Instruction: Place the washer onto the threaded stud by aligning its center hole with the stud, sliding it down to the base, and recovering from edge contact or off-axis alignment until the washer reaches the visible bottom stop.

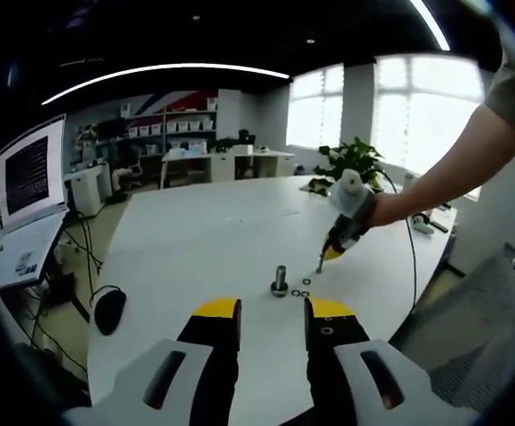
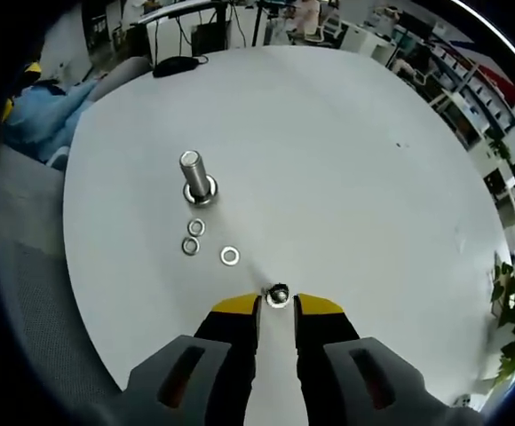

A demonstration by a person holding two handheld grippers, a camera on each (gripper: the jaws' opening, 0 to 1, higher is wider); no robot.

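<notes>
Currently the right gripper (image 2: 277, 300) is pinching a washer (image 2: 278, 295) between its yellow-tipped jaws, which are standing nearly closed on the ring's rim so that its centre hole is staying free for the stud. Ahead of that gripper and to its left, the threaded stud (image 2: 194, 174) is standing upright on its base on the white table (image 2: 355, 160). Three spare washers (image 2: 196, 228) are lying flat between the stud's base and the jaws, close to the base and apart from the held ring. Seen from the left gripper view, the right gripper (image 1: 321, 263) is pointing downward just beside the stud (image 1: 280, 279), though whether the washer is hanging level there is too small to tell. The left gripper (image 1: 273, 308) is waiting released, its jaws parted and holding nothing, with the stud directly ahead of it. Judged from this, the washer is not yet threaded; centring over the stud is the step in hand.
</notes>
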